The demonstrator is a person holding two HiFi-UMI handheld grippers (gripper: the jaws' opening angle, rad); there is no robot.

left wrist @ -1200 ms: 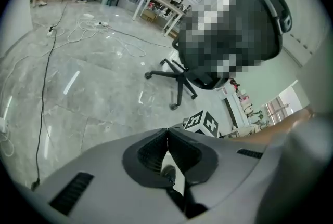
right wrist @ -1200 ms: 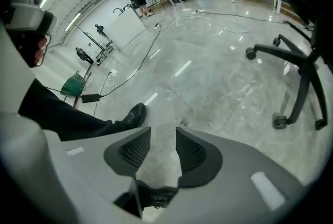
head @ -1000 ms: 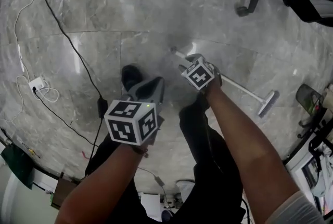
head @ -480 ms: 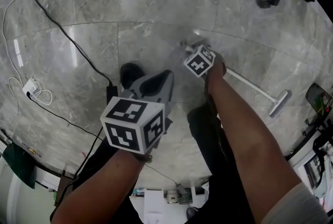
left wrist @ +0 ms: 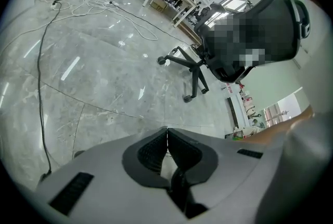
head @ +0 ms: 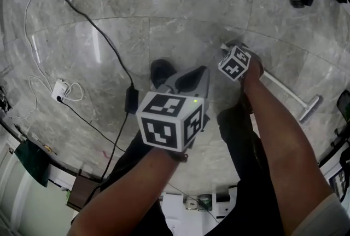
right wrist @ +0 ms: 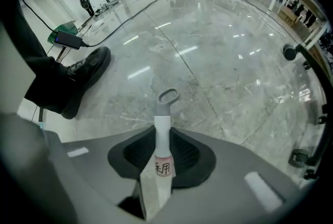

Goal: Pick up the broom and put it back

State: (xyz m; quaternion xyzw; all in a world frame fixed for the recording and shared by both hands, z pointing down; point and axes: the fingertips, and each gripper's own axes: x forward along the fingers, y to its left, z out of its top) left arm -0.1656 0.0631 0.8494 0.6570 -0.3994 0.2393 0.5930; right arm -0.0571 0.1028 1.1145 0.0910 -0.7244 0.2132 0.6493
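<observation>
Standing alongside, I note the broom (head: 284,90) lying flat on the grey stone floor (head: 98,16). Its head (head: 308,109) is out to the person's right, and its white handle (right wrist: 162,129) runs back under the right hand.

Right gripper (right wrist: 162,135): pointed steeply down over the handle's end. Its jaws are closing with the handle between them, and both pads sit against its sides. The grey hanging loop (right wrist: 167,96) pokes out past the tips.

Left gripper (left wrist: 167,134): jaws together, nothing between them, held off the floor and apart from the broom.

A black shoe (right wrist: 86,69) stands near the handle's end. A black cable (head: 104,43) crosses the tiles. An office chair (left wrist: 195,69) stands well beyond.
</observation>
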